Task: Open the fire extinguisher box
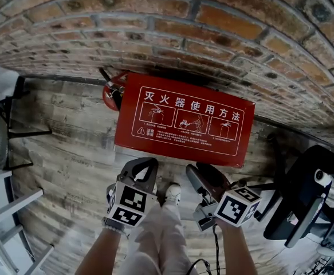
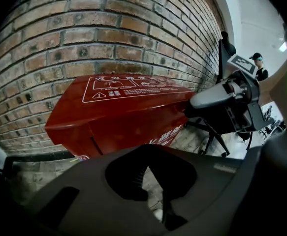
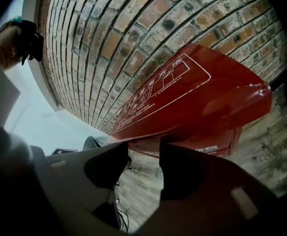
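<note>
Two hand-held grippers at work, both low over the wooden floor [image 1: 69, 165] and just short of the red box [image 1: 184, 119]. Box set on the floor, back against the brick wall [image 1: 155, 27], lid [image 3: 182, 90] down, white printed instructions facing up. Long axis left to right along the wall, so the long front lip toward the person and the hinge, judging by that, most likely on the wall side. Left hand-held gripper [image 1: 148, 164]: tips drawn together, nothing between them, aimed at the left half of the front face, near but apart from it. Right hand-held gripper [image 1: 198, 172]: spread wide, empty, pointed at the right half. Seen from its own view, lid edge running across just beyond the tips, overhanging the body of the box, not touched. Hardly any difference in nearness between the two, but only the right ready to take the lip. Probably calls for a short reach forward and up under that overhang, then a lift swinging back toward the bricks. Worth watching: a red fire extinguisher [image 1: 112, 93] by the box's left end near the wall, touching or not impossible to tell, and a shoe [image 1: 173, 192] on the floor between the two tools. Neither in the lid's likely path.
</note>
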A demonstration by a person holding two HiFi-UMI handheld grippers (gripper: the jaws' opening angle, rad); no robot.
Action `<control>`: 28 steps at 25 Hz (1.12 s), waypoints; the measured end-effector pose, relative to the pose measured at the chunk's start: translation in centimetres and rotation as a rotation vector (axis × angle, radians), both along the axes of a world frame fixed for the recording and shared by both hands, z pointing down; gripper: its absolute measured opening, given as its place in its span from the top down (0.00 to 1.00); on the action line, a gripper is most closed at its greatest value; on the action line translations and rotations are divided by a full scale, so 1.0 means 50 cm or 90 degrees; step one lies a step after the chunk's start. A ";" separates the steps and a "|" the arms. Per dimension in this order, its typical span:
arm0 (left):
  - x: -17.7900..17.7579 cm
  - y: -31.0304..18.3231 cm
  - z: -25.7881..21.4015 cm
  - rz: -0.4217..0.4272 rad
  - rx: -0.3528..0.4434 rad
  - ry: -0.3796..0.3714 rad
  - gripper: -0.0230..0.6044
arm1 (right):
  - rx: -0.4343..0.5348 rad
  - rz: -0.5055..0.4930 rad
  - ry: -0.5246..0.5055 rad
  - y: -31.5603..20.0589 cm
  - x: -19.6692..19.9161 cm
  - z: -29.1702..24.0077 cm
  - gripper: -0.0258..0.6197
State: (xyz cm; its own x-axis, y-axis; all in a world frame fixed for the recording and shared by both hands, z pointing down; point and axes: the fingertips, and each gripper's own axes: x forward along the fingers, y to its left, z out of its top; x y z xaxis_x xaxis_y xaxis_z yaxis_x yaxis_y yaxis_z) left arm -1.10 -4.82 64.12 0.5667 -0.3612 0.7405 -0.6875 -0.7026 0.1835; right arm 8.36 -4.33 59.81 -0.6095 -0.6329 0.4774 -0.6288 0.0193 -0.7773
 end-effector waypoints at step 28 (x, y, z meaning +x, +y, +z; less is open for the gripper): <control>0.034 -0.007 0.012 -0.008 -0.003 0.021 0.96 | 0.032 -0.043 0.013 0.012 -0.002 -0.047 0.68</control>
